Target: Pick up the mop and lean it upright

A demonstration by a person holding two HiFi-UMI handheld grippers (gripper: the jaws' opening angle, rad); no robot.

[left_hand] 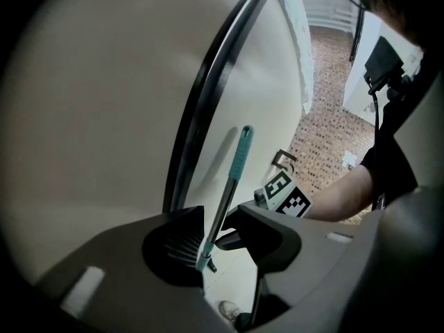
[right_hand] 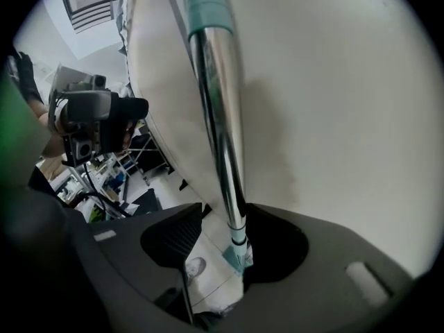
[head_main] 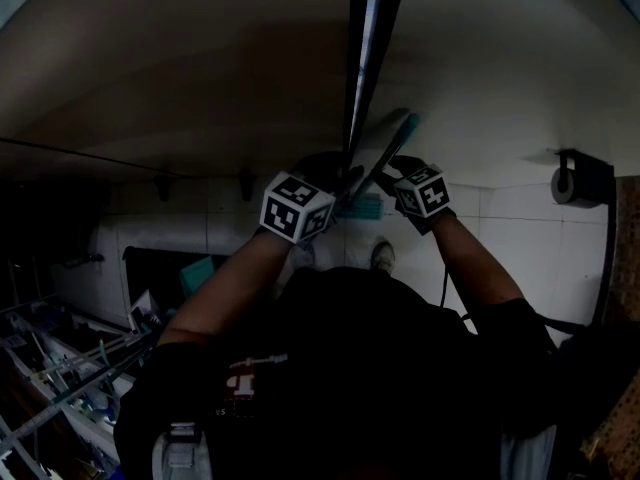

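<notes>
The left gripper [left_hand: 220,220] was held with its jaws apart. The mop [left_hand: 232,179] handle was passed between them and laid against the jaw at 9 o'clock. The right gripper [right_hand: 225,217] was spread in the same way, with the chrome handle set against its jaw at 3 o'clock and a gap shown on the other side. The handle was stood nearly upright and tilted toward the pale wall [head_main: 200,68]. In the head view the teal grip [head_main: 408,125] was seen at 1 o'clock of both grippers. A black strip [head_main: 365,38] was seen on the wall at 12 o'clock, and a paper roll [head_main: 564,184] was mounted at 3 o'clock.
</notes>
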